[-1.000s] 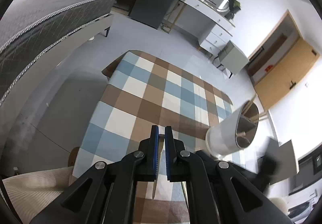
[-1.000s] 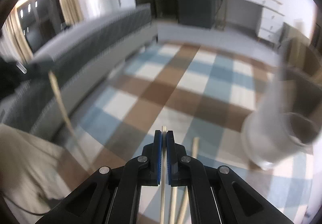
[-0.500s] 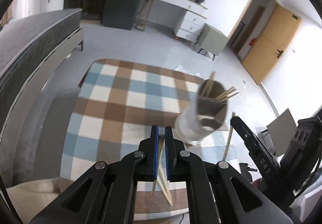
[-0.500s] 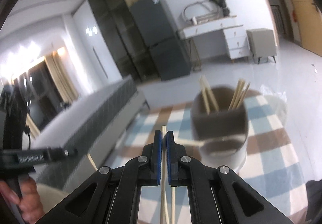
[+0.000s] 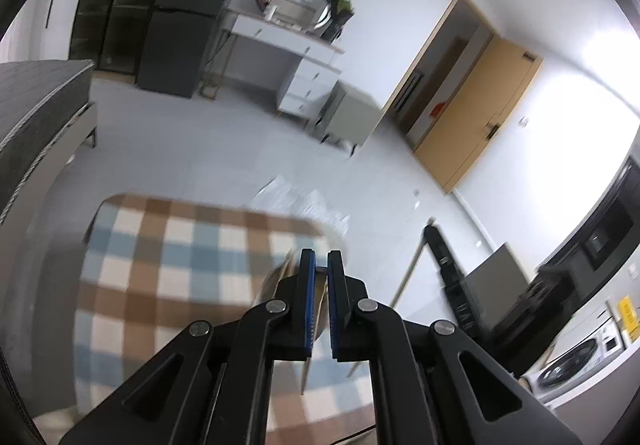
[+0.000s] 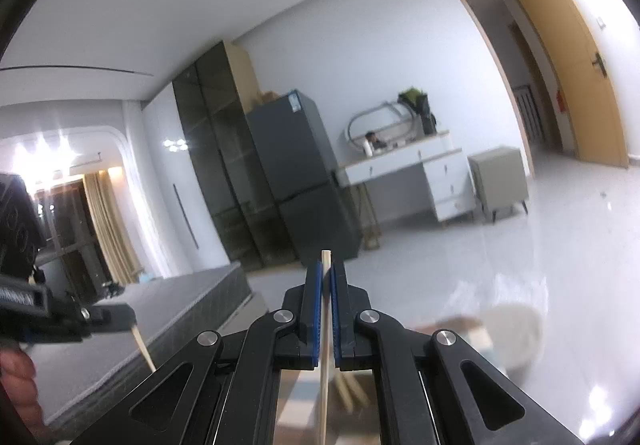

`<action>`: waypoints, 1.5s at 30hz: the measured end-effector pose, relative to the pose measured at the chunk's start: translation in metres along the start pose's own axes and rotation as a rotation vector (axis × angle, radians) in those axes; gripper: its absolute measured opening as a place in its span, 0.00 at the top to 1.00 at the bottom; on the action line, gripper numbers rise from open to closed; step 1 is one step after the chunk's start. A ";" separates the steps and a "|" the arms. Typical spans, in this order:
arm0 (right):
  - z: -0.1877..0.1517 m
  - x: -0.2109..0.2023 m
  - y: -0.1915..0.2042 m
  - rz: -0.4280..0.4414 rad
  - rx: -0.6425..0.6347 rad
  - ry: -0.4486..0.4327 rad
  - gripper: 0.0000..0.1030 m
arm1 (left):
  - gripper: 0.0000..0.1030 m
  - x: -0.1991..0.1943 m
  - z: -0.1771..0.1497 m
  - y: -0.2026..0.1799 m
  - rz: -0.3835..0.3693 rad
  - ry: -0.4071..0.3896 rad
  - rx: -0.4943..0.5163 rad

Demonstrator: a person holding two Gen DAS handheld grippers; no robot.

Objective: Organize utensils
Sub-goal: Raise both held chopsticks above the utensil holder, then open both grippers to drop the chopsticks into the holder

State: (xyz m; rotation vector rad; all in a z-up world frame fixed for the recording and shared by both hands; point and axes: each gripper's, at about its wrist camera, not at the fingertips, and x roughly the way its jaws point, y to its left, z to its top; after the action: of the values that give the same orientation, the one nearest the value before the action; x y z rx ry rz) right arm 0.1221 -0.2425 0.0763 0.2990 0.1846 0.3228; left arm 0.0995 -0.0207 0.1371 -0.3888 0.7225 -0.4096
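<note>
My right gripper [image 6: 327, 269] is shut on a wooden chopstick [image 6: 324, 357] that runs down between its pads; it is lifted and points at the room. My left gripper [image 5: 318, 261] is shut on a chopstick [image 5: 308, 365] that hangs below it over the checked tablecloth [image 5: 168, 277]. The utensil holder [image 5: 276, 281] is blurred and mostly hidden behind the left fingers. In the right wrist view a pale blurred cylinder [image 6: 512, 333] sits low right. The right gripper also shows in the left wrist view [image 5: 430, 235] with its chopstick [image 5: 406, 273]. The left gripper appears in the right wrist view [image 6: 116, 319].
The table edge [image 5: 320, 419] lies near me. A grey bed [image 5: 36, 117] stands at left. A dark fridge [image 6: 304, 181], white desk [image 6: 412, 169] and wooden door [image 5: 476, 129] stand across a bare floor. A washing machine [image 5: 580, 357] is at far right.
Both grippers have tilted upward, so the table and holder dropped low in both views. Each still holds its chopstick.
</note>
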 end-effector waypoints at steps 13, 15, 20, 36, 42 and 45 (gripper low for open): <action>-0.001 0.090 -0.024 -0.063 0.010 -0.071 0.97 | 0.99 0.094 0.049 0.011 0.012 -0.015 0.029; -0.010 0.099 -0.029 -0.047 0.029 -0.075 0.96 | 0.99 0.104 0.051 0.016 0.004 -0.007 0.019; -0.026 0.110 -0.035 -0.077 0.010 -0.071 0.96 | 0.99 0.120 0.052 0.016 0.007 -0.006 0.040; -0.043 0.101 -0.035 -0.111 -0.050 -0.042 0.96 | 0.99 0.121 0.030 0.014 0.060 0.021 0.092; -0.048 0.088 -0.033 -0.102 -0.065 0.009 0.96 | 0.99 0.122 0.022 0.009 0.061 0.074 0.108; -0.050 0.080 -0.032 -0.089 -0.069 0.042 0.96 | 0.99 0.124 0.017 0.004 0.063 0.121 0.120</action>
State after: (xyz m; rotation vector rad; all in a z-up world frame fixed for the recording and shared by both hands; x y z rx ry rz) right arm 0.1950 -0.2319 0.0089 0.2155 0.2267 0.2465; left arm 0.1957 -0.0742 0.0786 -0.2289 0.8213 -0.4170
